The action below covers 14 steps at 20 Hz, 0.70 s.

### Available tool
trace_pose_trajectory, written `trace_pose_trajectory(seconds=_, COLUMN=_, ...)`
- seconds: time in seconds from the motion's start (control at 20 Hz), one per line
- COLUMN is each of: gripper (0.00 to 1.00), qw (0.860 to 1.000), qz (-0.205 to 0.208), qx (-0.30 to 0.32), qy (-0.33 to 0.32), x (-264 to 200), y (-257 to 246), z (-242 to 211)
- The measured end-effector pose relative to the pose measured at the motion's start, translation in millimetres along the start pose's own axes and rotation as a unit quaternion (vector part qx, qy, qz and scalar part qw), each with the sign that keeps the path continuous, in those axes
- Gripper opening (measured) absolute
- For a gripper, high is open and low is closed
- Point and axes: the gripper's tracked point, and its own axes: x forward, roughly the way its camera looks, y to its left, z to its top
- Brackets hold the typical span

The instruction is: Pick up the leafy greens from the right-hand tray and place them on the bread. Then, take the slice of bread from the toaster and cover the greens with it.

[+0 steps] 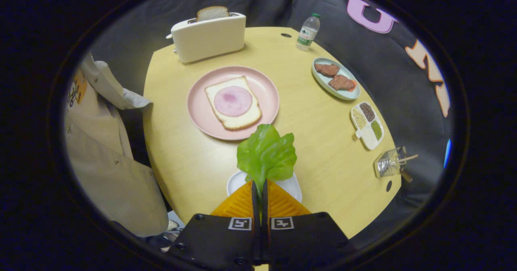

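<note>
Gripper view: tool [259, 186] pinching lettuce leaf [266, 154] by its stem, fingers pressed together, above white tray [293, 187]. Beyond: pink plate [202, 119] with bread slice [242, 119] topped by ham [233, 101]. Farther: toaster [208, 37] holding bread [212, 12]. Yellow surface [323, 133].

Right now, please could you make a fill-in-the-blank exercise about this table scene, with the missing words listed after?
1. The gripper is shut on the stem of the ____.
2. On the pink plate, the slice of bread carries a round slice of ____.
3. A second slice of bread sticks up from the white ____.
4. The water bottle stands beyond the oval dish holding two pieces of ____.

Missing words: lettuce leaf; ham; toaster; meat.
</note>
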Motion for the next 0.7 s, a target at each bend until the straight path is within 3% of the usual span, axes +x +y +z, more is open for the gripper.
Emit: trace_pose_trajectory(seconds=0.7, gripper=0.04, qw=0.998, qz=0.036, qx=-0.043, qy=-0.032, x=31, y=51, z=109)
